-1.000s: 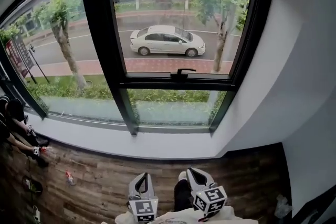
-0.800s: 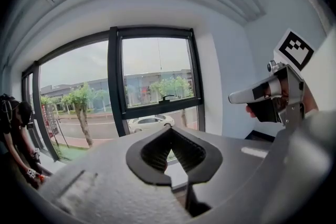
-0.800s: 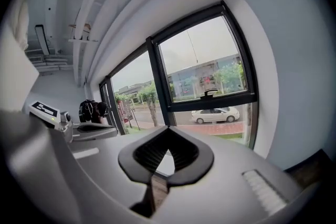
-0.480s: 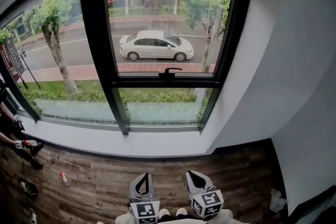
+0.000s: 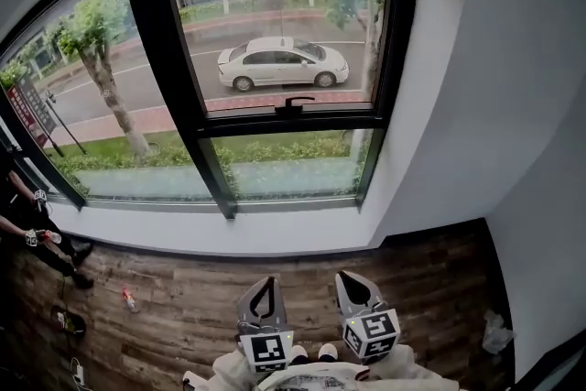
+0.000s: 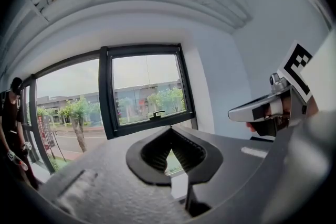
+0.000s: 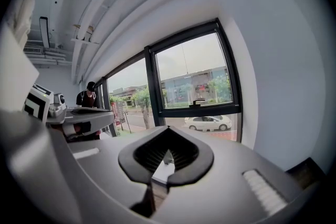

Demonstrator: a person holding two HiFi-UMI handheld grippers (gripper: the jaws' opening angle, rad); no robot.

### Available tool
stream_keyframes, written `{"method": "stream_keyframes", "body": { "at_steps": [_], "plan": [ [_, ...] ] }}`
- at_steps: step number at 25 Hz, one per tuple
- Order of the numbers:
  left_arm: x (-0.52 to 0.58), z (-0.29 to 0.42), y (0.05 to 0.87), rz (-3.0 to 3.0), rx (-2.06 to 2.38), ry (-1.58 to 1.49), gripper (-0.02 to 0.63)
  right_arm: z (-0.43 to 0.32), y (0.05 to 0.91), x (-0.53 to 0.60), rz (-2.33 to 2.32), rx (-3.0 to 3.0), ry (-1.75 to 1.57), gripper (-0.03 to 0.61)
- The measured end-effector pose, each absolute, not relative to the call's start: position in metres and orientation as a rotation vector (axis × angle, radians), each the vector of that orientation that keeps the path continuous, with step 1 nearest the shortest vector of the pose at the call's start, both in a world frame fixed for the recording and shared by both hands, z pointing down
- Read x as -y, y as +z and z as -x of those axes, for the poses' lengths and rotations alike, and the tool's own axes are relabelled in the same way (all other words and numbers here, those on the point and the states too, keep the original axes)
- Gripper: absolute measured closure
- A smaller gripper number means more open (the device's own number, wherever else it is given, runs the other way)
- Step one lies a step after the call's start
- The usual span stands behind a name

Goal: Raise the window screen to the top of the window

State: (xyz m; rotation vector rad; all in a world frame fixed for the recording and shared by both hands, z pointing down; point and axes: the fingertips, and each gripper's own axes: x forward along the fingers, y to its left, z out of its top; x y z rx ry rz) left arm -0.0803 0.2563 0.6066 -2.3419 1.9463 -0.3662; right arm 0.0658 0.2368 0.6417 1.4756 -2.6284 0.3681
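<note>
The black-framed window fills the far wall. Its horizontal screen bar sits at mid-height and carries a small black handle, also seen as the handle and the handle in the gripper views. My left gripper and right gripper hover side by side over the floor, well short of the window. Both are shut with nothing between the jaws. The left gripper and right gripper each point roughly level toward the window.
A white sill runs under the window above a dark wooden floor. White walls close in on the right. A person stands at the far left, with small items on the floor nearby.
Both grippers have risen a little in the head view and shifted slightly right. They stay shut. The window now sits a bit higher and further left in the view.
</note>
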Motion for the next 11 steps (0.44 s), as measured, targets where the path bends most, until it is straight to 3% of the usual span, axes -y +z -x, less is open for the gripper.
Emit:
{"method": "stream_keyframes", "body": {
  "at_steps": [7, 11],
  "plan": [
    [-0.241, 0.069, 0.615, 2.329, -1.948, -0.366, 0.611, -0.072, 0.653, -0.220, -1.447, 2.648, 0.367, 0.577],
    [-0.199, 0.101, 0.633, 2.224, -2.104, -0.347, 0.611, -0.039, 0.665, -0.163, -1.284, 2.707, 0.337, 0.577]
  ]
}}
